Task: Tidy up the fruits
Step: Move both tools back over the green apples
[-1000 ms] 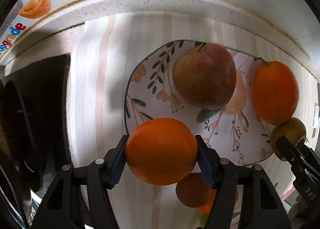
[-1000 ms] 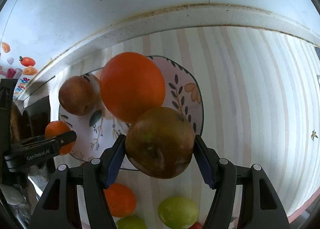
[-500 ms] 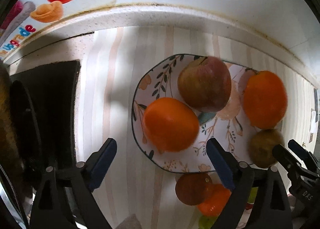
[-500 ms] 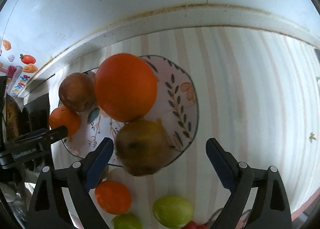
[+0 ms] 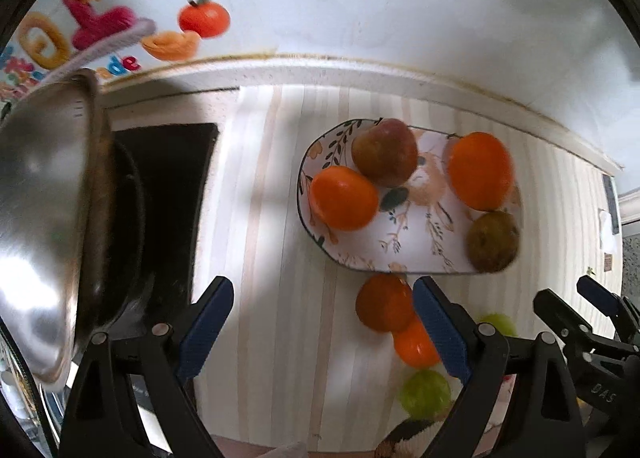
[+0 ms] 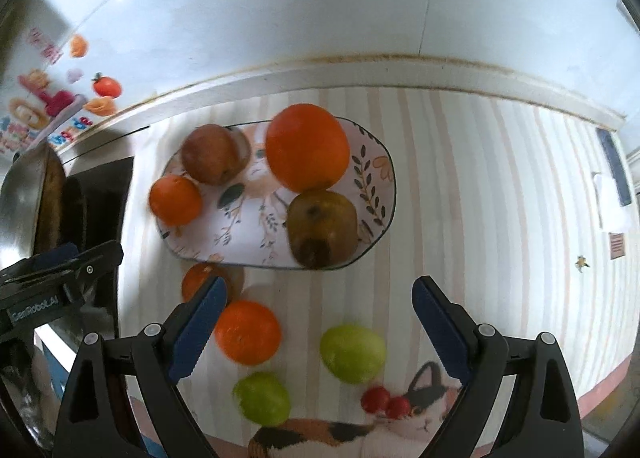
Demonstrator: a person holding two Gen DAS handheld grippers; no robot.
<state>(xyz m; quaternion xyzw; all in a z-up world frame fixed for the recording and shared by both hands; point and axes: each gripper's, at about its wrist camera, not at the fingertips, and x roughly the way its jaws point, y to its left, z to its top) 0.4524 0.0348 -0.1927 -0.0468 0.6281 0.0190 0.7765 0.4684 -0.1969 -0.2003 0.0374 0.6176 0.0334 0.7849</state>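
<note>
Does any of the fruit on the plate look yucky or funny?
Yes. The brownish-green apple at the plate's near edge has a dark brown patch low on its side, like a bruise or rot. The other apple and both oranges look fine.

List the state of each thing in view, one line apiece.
Left claw: open, empty.
Right claw: open, empty.
Floral plate: holds four fruits.
Large orange: on plate.
Small orange: on plate.
Red apple: on plate.
Brownish apple: on plate, at its rim.
Two green fruits: off plate, on tablecloth.
</note>
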